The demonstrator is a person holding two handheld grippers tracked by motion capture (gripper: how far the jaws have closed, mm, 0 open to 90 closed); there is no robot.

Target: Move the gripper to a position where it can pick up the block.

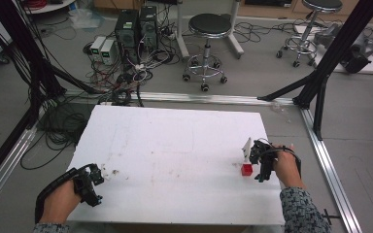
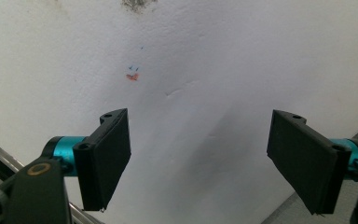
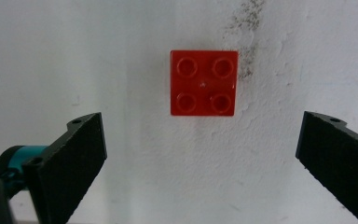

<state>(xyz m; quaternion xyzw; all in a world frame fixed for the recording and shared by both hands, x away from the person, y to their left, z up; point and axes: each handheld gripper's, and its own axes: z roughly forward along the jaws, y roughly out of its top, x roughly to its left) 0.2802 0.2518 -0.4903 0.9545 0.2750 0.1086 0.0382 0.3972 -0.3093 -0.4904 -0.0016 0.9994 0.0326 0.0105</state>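
Note:
A red four-stud brick [image 1: 246, 169] lies flat on the white table [image 1: 175, 145] near its right side. The same red brick [image 3: 203, 82] sits just ahead of my right gripper [image 3: 200, 158], whose jaws are wide apart and hold nothing. In the high view the right gripper [image 1: 260, 162] hovers right beside the brick, on its right. My left gripper [image 1: 91, 182] rests near the table's front left corner. Its jaws are spread over bare table, so the left gripper [image 2: 198, 158] is open and holds nothing.
A small red and blue pen mark [image 2: 131, 76] and a dark smudge [image 2: 137, 3] stain the table ahead of the left gripper. Beyond the table stand black frame posts [image 1: 330, 53], two stools [image 1: 209, 29], computer boxes [image 1: 136, 26] and tangled cables [image 1: 121, 82] on the floor.

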